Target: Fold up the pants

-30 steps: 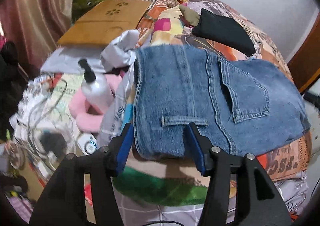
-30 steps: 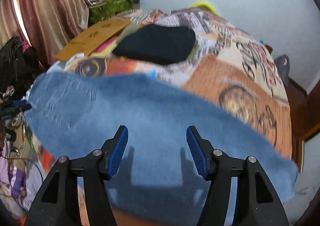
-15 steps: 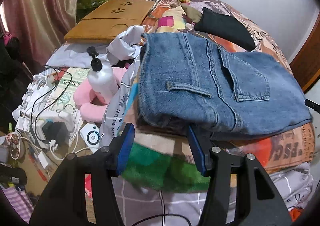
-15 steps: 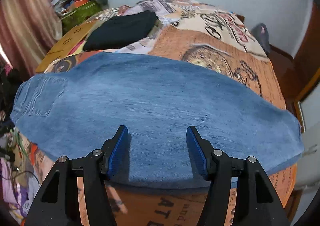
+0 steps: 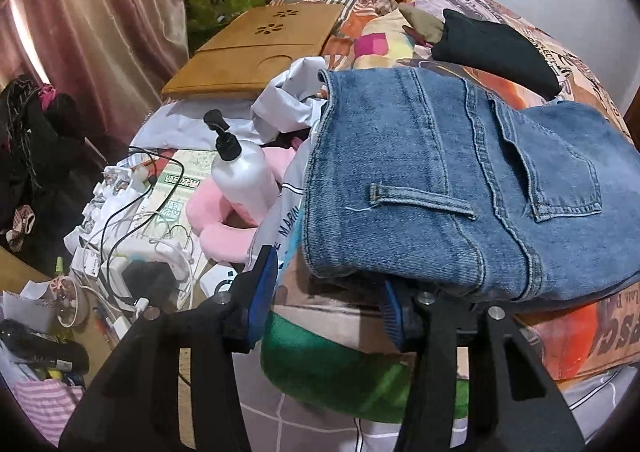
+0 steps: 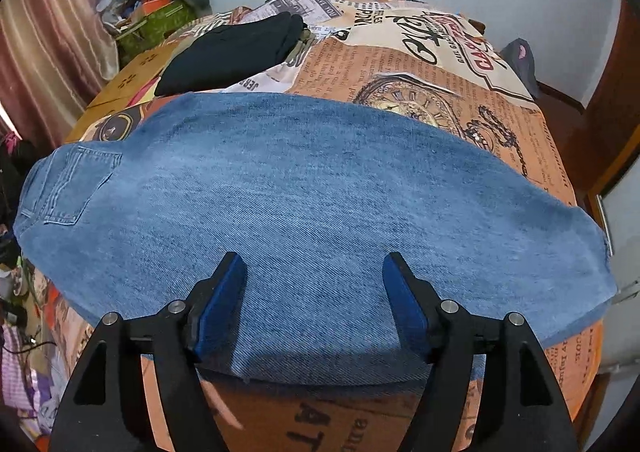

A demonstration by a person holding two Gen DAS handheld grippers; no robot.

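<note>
Blue denim pants (image 5: 452, 180) lie folded lengthwise across the bed, waistband and back pocket toward the left. In the right wrist view the pants (image 6: 312, 212) stretch flat from the pocket at left to the leg ends at right. My left gripper (image 5: 324, 292) is open and empty, just below the waistband's near corner, which hides its right fingertip. My right gripper (image 6: 314, 300) is open and empty, hovering over the near edge of the leg.
A folded black garment (image 5: 496, 48) lies behind the pants on the printed bedspread (image 6: 420, 64). A wooden lap tray (image 5: 256, 48), white pump bottle (image 5: 240, 172), pink cushion (image 5: 216, 228), cables and clutter sit left of the bed. A wooden door (image 6: 616, 100) is at right.
My left gripper has let go of the waistband and drawn back; the pants now rest on the bed. My right gripper has pulled back toward the near edge.
</note>
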